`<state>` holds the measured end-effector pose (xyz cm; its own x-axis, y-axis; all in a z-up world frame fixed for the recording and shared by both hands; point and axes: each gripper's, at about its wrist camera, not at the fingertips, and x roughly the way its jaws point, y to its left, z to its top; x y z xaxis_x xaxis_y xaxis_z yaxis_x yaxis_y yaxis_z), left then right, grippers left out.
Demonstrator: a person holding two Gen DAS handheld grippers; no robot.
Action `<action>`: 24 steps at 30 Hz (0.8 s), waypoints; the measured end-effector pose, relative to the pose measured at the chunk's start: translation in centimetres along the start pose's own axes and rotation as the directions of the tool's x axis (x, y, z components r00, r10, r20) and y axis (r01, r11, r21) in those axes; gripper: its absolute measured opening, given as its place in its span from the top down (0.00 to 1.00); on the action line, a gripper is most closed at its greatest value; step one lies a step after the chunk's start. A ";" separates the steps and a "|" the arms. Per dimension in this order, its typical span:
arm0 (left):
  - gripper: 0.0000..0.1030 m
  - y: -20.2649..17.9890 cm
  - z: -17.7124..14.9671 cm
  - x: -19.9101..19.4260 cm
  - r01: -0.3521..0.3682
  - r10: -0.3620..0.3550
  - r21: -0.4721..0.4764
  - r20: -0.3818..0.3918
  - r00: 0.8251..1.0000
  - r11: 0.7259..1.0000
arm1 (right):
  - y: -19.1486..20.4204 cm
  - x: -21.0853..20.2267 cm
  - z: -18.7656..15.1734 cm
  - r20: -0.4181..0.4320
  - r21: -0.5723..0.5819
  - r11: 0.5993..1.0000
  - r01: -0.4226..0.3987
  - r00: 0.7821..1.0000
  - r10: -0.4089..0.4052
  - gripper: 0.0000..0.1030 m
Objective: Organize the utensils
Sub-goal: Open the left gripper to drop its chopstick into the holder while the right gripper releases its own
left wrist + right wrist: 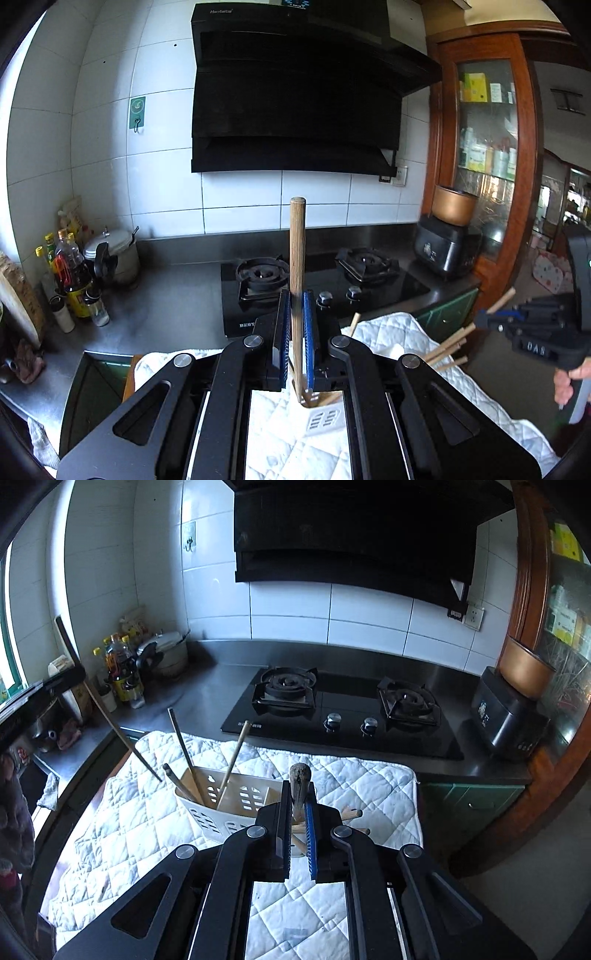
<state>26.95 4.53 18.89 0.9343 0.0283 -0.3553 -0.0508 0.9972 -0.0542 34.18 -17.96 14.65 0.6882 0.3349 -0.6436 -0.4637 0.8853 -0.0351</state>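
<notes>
My left gripper (295, 295) is shut on a wooden chopstick (297, 251) that stands upright between its blue pads. Below it is the white slotted utensil holder (323, 417). The holder (236, 801) stands on a quilted white cloth (354, 775) with several chopsticks (231, 764) leaning in it. My right gripper (299, 788) is shut on another wooden chopstick (300, 775), just right of the holder. In the left wrist view the right gripper (485, 317) shows at the right edge, gripping its stick (502, 302). The left-held chopstick (122, 734) slants at the left of the right wrist view.
A black gas hob (343, 709) sits behind the cloth on the steel counter (207, 686), under a range hood (295, 96). Bottles (123, 668) and a pressure cooker (170, 650) crowd the left corner. A rice cooker (509, 716) and a wooden cabinet (484, 147) stand at the right.
</notes>
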 end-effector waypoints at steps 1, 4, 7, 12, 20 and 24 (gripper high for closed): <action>0.95 0.0 0.1 0.4 0.003 -0.003 -0.007 -0.001 1.000 1.000 | 0.0 0.4 -0.1 -0.007 -0.003 1.000 0.001 1.000 -0.001 0.94; 0.95 0.5 -0.1 2.0 0.014 -0.015 -0.046 -0.012 1.000 0.999 | -0.1 1.3 -0.4 -0.025 -0.006 1.000 -0.004 1.000 0.003 0.93; 0.95 0.9 -0.8 3.3 0.020 -0.021 -0.076 -0.022 1.000 0.997 | -0.1 2.0 -0.7 -0.043 -0.015 1.000 -0.003 0.999 0.003 0.93; 0.95 1.2 -1.9 5.3 0.017 -0.022 -0.098 -0.051 0.998 0.995 | -0.1 3.2 -1.0 -0.074 -0.021 1.000 -0.013 0.997 0.012 0.93; 0.94 1.2 -3.8 8.0 0.040 -0.053 -0.093 -0.138 0.989 0.995 | 0.1 4.9 -1.5 -0.124 -0.022 1.000 -0.013 0.992 0.010 0.93; 0.93 1.7 -4.6 8.9 0.064 -0.085 -0.122 -0.169 0.982 0.990 | 0.0 5.5 -1.8 -0.136 -0.019 1.000 -0.011 0.991 0.008 0.93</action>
<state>33.52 6.20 11.39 0.8624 -0.0680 -0.5017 -0.0331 0.9812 -0.1900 36.98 -16.71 9.78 0.6021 0.2950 -0.7419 -0.4815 0.8754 -0.0426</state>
